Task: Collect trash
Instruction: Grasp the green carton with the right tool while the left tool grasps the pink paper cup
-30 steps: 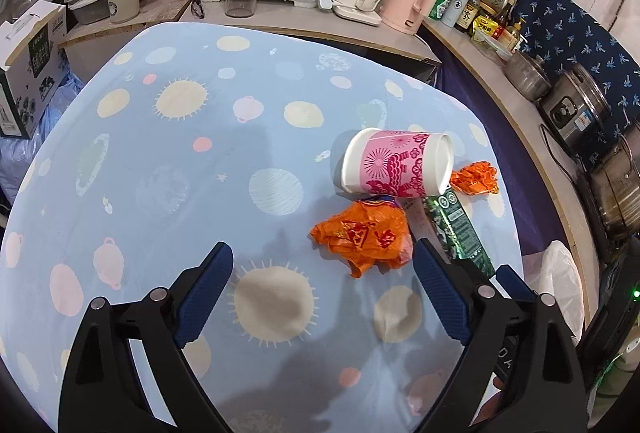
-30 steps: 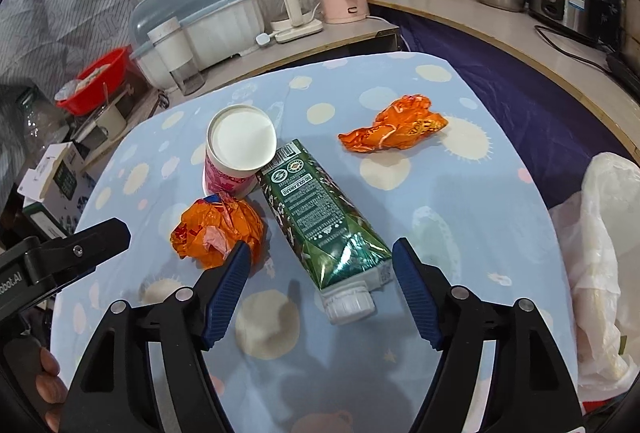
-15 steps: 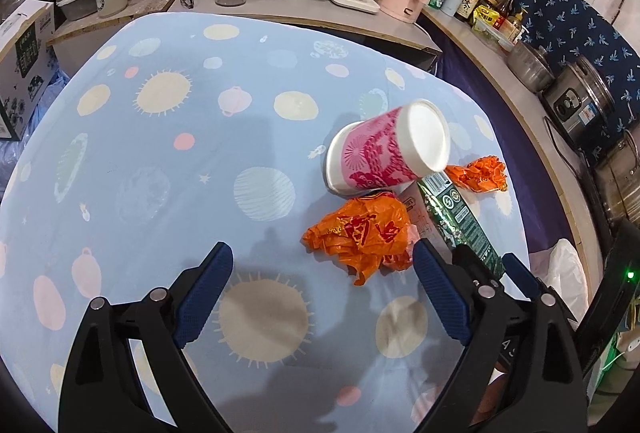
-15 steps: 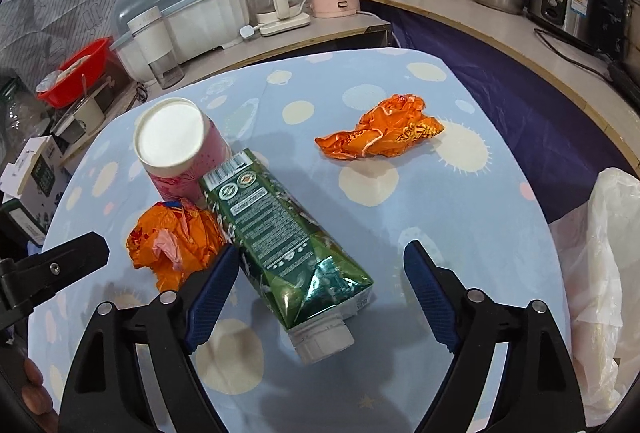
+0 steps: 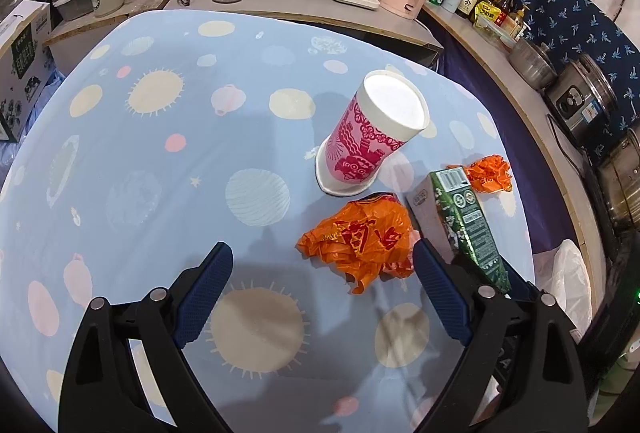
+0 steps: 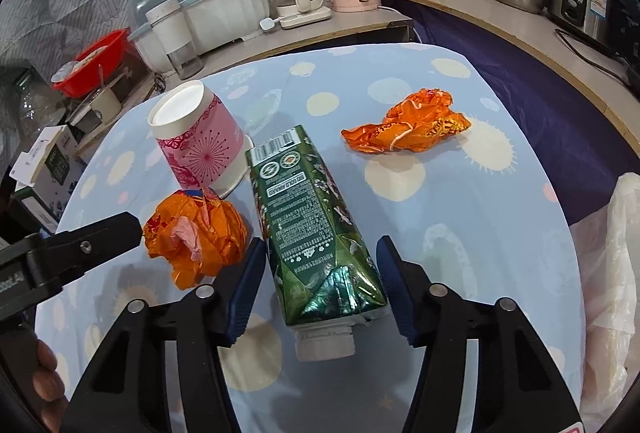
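Left gripper (image 5: pixel 322 283): jaws spread wide, nothing between them, hovering low over the blue spotted tablecloth (image 5: pixel 160 161). Crumpled orange bag (image 5: pixel 360 241) lies just ahead and toward its right finger, near that pad but apparently not touching it.

Pink paper cup (image 5: pixel 370 141): standing upside down beyond the orange bag, farther from both grippers.

Green carton (image 6: pixel 312 221): lying on its side, long axis running away from the right gripper, white screw cap toward the gripper, barcoded base toward the cup. Its far end sits right beside the cup; contact cannot be confirmed.

Right gripper (image 6: pixel 320 293): jaws wide apart, holding nothing, set to either side of the carton's folded cap end. Each pad stands clear of the carton by a narrow gap. Fingers align with the carton's length, so closing would pinch it across its width.

Orange wrapper (image 6: pixel 408 129): farther out and right of the carton, well apart from both grippers.

White plastic bag (image 6: pixel 608 273): hanging off the table's right edge, likely the trash receptacle.

Judgement: right gripper is nearer the carton and already straddles it; left gripper is nearer the orange bag.
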Demonstrator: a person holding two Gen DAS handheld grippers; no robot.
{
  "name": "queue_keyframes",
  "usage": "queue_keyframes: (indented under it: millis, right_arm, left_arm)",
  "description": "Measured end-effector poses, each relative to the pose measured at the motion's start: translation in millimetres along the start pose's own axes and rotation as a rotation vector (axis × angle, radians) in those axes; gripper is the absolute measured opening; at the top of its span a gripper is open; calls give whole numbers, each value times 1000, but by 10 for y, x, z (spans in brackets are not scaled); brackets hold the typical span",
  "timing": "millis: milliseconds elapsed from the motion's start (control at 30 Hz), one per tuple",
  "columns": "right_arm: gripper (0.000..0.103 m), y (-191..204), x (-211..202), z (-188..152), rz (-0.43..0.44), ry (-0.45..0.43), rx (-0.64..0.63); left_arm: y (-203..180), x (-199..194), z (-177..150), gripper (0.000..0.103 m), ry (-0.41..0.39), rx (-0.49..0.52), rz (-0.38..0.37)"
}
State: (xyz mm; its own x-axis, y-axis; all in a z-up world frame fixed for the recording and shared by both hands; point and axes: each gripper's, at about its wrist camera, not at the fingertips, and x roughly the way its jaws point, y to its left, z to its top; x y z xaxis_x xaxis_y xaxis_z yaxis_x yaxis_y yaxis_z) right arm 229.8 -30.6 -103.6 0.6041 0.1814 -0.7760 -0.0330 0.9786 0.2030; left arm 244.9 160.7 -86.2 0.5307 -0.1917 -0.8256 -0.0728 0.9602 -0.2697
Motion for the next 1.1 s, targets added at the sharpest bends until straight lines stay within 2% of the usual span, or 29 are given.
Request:
queue_keyframes:
  millis: [367,567,767,1033,1067,1100]
  right_arm:
    - [51,-297,-458,-295,-2,-26,80]
    - [50,-442,-594,-340,-8,-39,123]
    - [49,-501,-659,-273,-5,-63,135]
    - [48,-520,-602,-222,15,-62,143]
    - [48,-525,-590,-217,18,-61,146]
    - [48,-530,-584,-217,20,-59,147]
  left_arm:
    - [-88,73,-72,87,14,13,-18]
    - [-170,141,-34,87,15,21,-15]
    - [-240,155,189,87,-31,20,-12]
    - [-386,346,446,89,-111,92,29]
    - [-398,376,461,86,-114,102,31]
    - [-408,415,475,78,-113,113,26]
